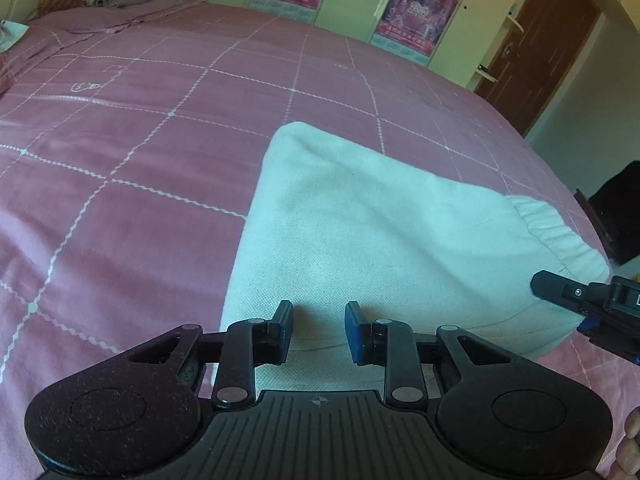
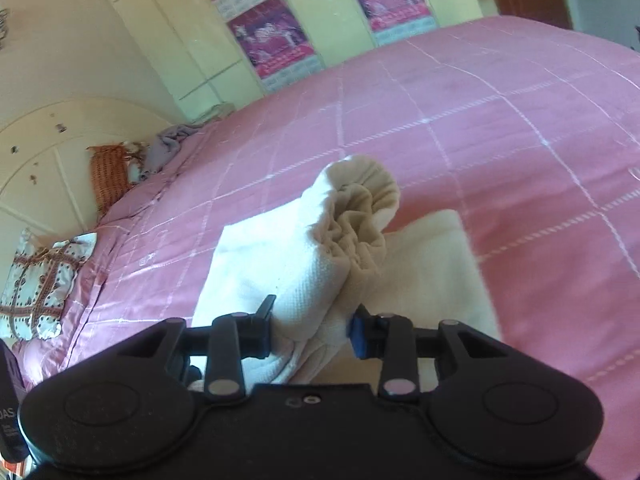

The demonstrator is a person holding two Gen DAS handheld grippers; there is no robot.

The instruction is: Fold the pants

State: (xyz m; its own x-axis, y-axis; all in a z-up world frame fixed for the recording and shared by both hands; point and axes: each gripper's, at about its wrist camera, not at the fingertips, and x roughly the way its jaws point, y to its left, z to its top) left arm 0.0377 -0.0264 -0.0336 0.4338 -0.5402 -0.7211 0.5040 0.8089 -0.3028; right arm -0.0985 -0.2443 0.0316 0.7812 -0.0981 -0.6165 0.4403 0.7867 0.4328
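Left wrist view: the white pants (image 1: 360, 240) are seen folded on the pink checked bed cover (image 1: 140, 140), toward the near right part of the bed, with the elastic waistband (image 1: 556, 236) at the right end, and the left claw (image 1: 319, 332) is held with its jaws apart over the near edge of the cloth, nothing being gripped between them. The right claw (image 1: 560, 292) is seen at the waistband corner on the right. In the right wrist view, a bunched part of the pants (image 2: 320, 280) is clamped between the jaws of the right claw (image 2: 312, 330) and lifted above the flat folded layers, the gathered waistband (image 2: 360, 208) being raised beyond the fingers.
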